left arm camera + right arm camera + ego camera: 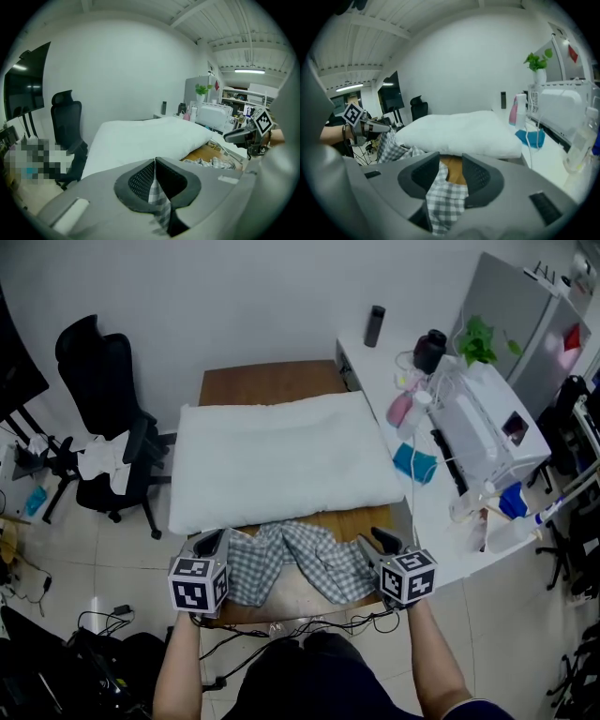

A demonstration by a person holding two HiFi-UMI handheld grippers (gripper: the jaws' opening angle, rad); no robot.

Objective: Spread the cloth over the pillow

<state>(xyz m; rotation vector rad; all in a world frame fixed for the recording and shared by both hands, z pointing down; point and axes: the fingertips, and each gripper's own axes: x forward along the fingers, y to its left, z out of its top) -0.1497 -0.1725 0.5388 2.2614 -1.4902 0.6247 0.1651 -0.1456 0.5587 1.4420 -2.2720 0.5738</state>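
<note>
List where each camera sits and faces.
Head view: on the head, looking steeply down at pillow and cloth; forearms, left tongs and right tongs show.
Left gripper view: on the left tongs, shut on cloth, facing the pillow.
Right gripper view: on the right tongs, open around cloth, facing the pillow.
Shared: all three show pillow and cloth.

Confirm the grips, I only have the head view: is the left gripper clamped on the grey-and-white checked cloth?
Observer: Yes. In the left gripper view the left gripper has its jaws together on a fold of the grey-and-white checked cloth.
Operator: Right one?
Observer: The right gripper has its jaws apart; the cloth lies between them, not pinched.
Operator: What shows through the gap?
Observer: Bare brown wooden table, then the near edge of the white pillow.
</note>
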